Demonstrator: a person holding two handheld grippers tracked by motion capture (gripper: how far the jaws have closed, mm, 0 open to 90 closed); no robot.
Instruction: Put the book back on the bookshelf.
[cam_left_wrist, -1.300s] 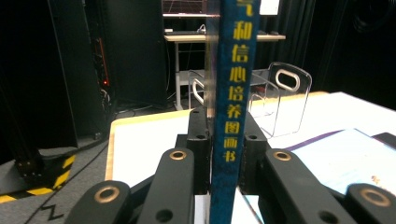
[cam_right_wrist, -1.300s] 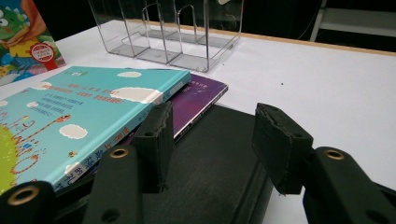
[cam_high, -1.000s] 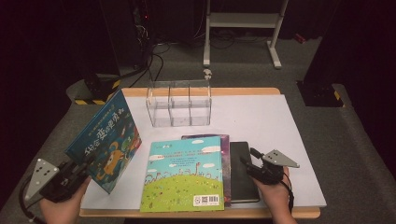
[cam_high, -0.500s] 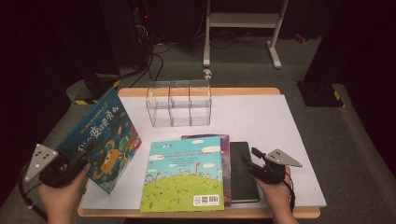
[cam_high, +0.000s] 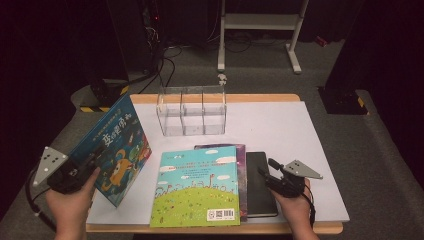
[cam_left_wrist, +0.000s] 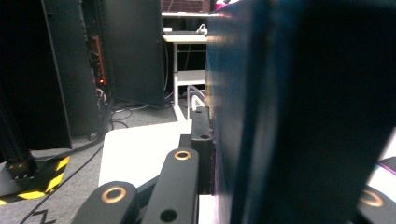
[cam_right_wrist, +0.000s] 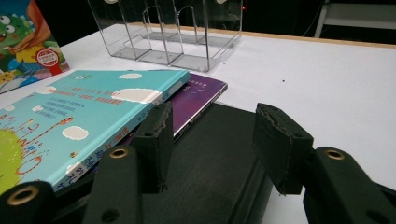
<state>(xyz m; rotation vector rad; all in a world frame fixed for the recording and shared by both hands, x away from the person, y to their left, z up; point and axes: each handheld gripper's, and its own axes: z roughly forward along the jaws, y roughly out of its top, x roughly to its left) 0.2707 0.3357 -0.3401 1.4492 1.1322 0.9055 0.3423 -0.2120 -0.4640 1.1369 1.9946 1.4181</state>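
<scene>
A blue picture book (cam_high: 112, 145) stands tilted on its edge at the table's left, its lower corner held by my left gripper (cam_high: 94, 159). In the left gripper view the blue book (cam_left_wrist: 299, 116) runs between the jaws, tight against the left finger (cam_left_wrist: 201, 135); the jaws have just been closing on it. My right gripper (cam_high: 267, 169) hovers open low over a black book (cam_high: 260, 192) at the front right. In the right gripper view its jaws (cam_right_wrist: 217, 140) stand apart over the black book (cam_right_wrist: 210, 186) with nothing between them.
A teal book (cam_high: 197, 185) lies flat at the front centre on a purple book (cam_high: 241, 160), beside the black one. A clear three-slot holder (cam_high: 192, 110) stands at the back of the white mat (cam_high: 280, 130). Dark racks and cables lie beyond the table.
My left hand has lifted a little and come inward with the blue book in its jaws. The right gripper and the flat books have stayed put.
</scene>
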